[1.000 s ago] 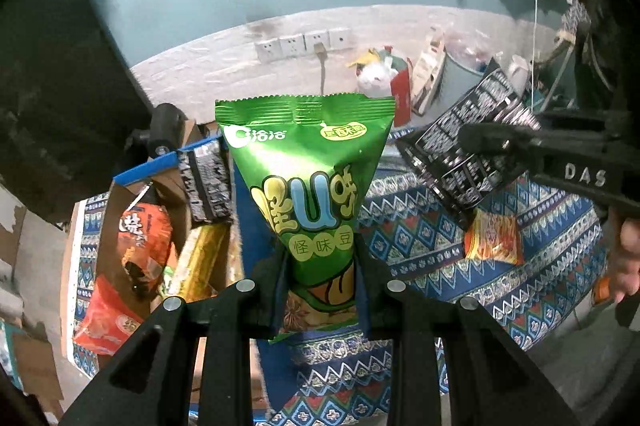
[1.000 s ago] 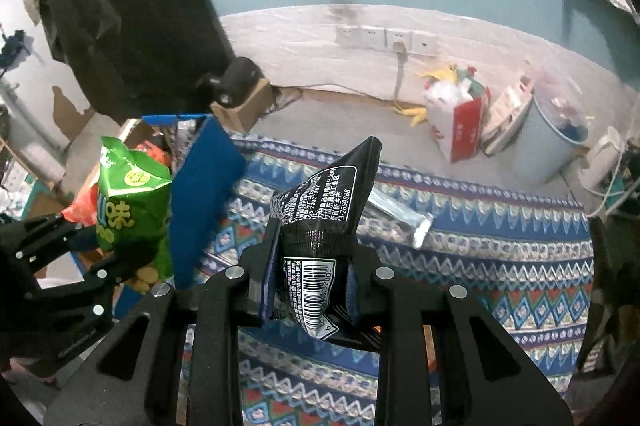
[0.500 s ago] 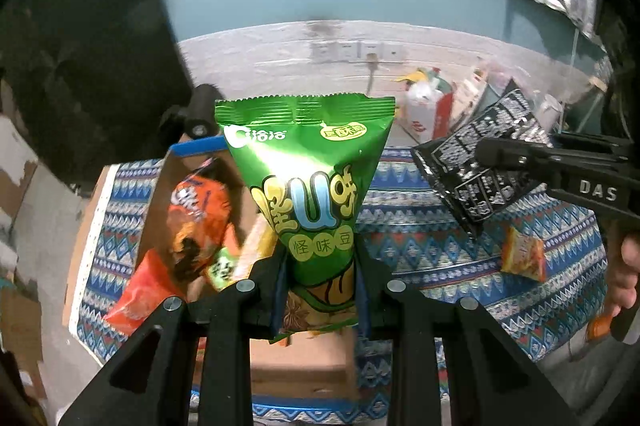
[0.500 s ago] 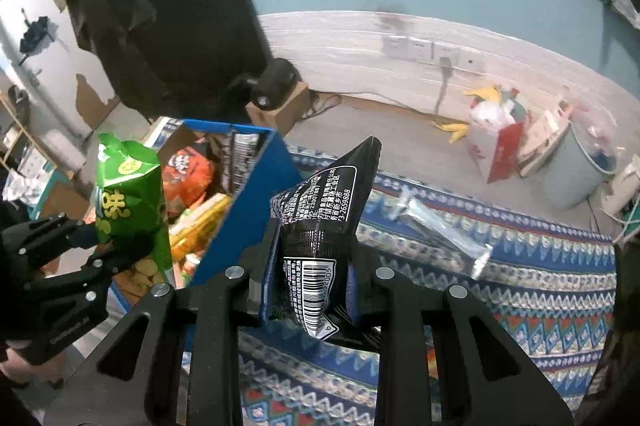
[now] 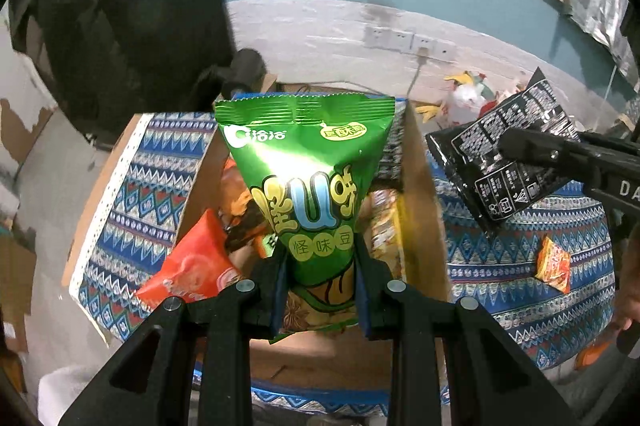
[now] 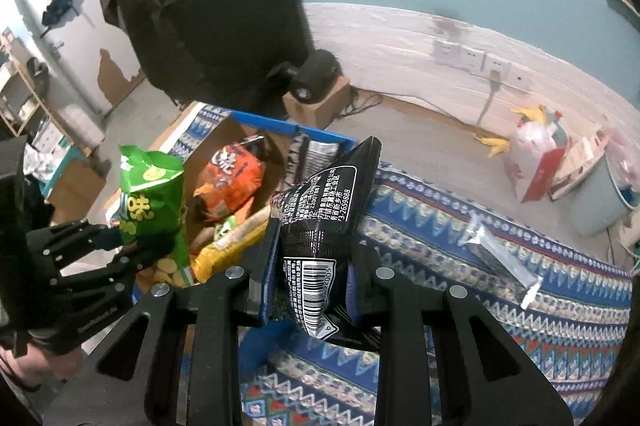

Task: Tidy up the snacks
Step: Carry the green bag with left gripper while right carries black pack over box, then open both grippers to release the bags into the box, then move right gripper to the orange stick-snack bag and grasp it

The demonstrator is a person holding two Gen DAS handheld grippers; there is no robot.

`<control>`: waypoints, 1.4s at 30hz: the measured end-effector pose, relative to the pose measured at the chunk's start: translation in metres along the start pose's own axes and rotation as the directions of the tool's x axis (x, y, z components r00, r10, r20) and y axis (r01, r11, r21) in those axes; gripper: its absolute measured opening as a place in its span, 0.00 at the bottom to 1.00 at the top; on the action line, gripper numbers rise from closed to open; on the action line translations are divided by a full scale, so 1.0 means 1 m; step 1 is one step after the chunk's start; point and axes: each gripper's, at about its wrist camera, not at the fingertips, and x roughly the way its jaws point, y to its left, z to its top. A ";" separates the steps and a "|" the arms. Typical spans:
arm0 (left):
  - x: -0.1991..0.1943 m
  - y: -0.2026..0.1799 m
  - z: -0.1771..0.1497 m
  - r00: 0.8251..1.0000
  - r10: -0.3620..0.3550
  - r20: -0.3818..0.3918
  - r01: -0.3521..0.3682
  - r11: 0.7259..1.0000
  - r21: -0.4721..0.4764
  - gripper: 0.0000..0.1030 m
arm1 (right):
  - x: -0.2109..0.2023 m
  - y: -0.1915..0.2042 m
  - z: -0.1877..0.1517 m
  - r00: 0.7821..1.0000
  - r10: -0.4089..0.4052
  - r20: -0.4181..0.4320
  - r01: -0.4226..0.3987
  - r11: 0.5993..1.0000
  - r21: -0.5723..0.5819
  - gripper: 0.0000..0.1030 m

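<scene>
My left gripper (image 5: 320, 290) is shut on a green snack bag (image 5: 308, 178), held upright over an open cardboard box (image 5: 420, 210) with a blue rim. Several snack packs lie in the box, among them a red pack (image 5: 192, 274) and an orange one (image 6: 232, 182). My right gripper (image 6: 312, 290) is shut on a black snack bag (image 6: 324, 222), hanging beside the box's right wall above the patterned cloth. In the right wrist view the green snack bag (image 6: 150, 194) and the left gripper (image 6: 148, 250) show at the left; the black snack bag (image 5: 504, 154) appears at the right of the left wrist view.
A blue patterned cloth (image 6: 480, 286) covers the table. A small orange packet (image 5: 554, 262) and a silver packet (image 6: 500, 258) lie on it to the right. A black chair (image 6: 208, 6) stands behind the box. Wall sockets (image 6: 472, 60), a red bag (image 6: 536, 150) and a bin (image 6: 600, 194) are on the floor beyond.
Both grippers have carried their bags leftward. The green bag has gone from beside the box to over its inside, and the black bag has come up to the box's right wall.
</scene>
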 end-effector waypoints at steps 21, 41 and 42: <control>0.002 0.052 -0.013 0.996 0.082 -0.033 -0.085 0.992 -0.091 0.67 | 0.058 0.062 0.002 0.985 0.079 -0.154 -0.096 0.990 -0.107 0.25; 0.000 0.023 -0.011 0.998 0.025 -0.052 -0.028 0.997 -0.070 0.78 | 0.039 0.038 -0.005 0.994 0.013 -0.109 -0.021 0.997 -0.074 0.72; 0.000 0.018 -0.011 0.999 0.019 -0.051 -0.022 0.998 -0.064 0.79 | 0.037 0.032 -0.007 0.994 0.005 -0.110 -0.013 0.997 -0.072 0.72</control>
